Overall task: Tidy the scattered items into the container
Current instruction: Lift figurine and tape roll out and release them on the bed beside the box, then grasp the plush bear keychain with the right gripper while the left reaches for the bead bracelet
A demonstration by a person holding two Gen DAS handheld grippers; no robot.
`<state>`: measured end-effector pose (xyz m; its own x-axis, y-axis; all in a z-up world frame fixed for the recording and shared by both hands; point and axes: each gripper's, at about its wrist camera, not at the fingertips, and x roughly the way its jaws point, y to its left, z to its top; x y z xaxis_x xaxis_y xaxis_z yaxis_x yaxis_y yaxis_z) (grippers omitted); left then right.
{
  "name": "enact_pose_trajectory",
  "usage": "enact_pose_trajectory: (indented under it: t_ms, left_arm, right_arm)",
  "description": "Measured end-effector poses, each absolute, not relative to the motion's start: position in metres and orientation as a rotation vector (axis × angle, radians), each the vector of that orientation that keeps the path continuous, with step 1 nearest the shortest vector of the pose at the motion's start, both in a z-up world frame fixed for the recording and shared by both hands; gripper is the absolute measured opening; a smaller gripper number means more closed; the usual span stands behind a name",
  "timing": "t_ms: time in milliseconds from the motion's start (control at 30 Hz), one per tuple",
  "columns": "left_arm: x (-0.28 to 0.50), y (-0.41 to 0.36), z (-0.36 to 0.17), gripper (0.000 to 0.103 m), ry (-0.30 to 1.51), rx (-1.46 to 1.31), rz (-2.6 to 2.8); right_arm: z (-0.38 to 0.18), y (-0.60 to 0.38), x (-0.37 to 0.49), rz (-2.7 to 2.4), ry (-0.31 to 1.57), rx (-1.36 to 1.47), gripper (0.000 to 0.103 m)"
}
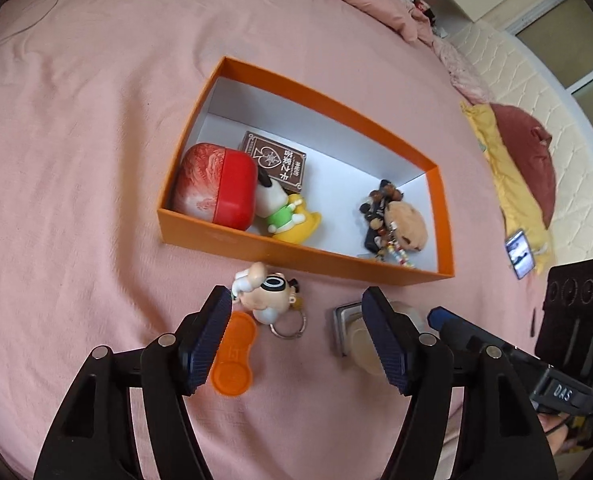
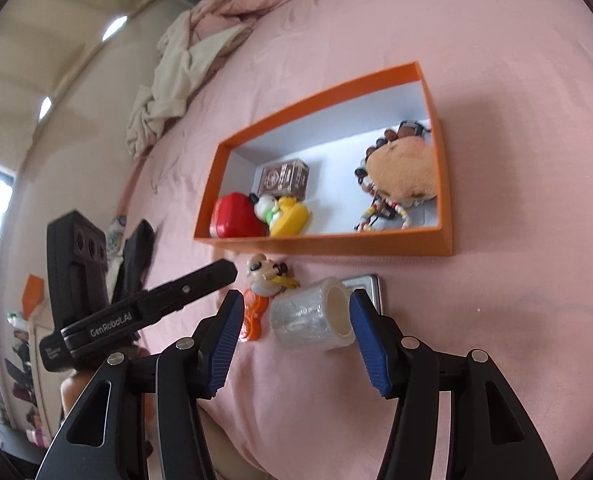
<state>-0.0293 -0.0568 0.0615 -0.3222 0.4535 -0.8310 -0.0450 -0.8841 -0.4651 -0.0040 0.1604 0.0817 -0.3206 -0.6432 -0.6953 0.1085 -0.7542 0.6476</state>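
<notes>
The left tool [image 1: 296,304] is being held spread above the bed [image 1: 76,160], empty, with a figurine keychain [image 1: 266,294] and an orange tag [image 1: 234,360] lying just beside its left finger. The right tool [image 2: 296,308] is also being held spread, a roll of clear film [image 2: 312,314] lying between its fingers, untouched. Beyond both, the orange box [image 1: 296,250] is being filled: a red case [image 1: 216,184], toys and a plush [image 1: 408,222] are lying inside.
</notes>
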Motion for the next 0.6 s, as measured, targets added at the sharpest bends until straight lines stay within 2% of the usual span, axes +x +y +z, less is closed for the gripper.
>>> enact_pose_trajectory:
  t_ms: [167,367,600]
  left_arm:
    - [-0.033,-0.051,0.065,0.068,-0.519,-1.568,2.323]
    - [-0.037,-0.044,0.07,0.068,-0.495,-1.524,2.399]
    - [-0.039,-0.06,0.073,0.068,-0.639,-1.474,2.417]
  right_arm:
    - [0.096,0.171,-0.008,-2.182,-0.706,1.372,0.055]
    - [0.115,0.159,-0.045,-2.303,-0.472,1.414,0.055]
    - [0.103,0.12,-0.102,-2.275,-0.091,1.678,0.055]
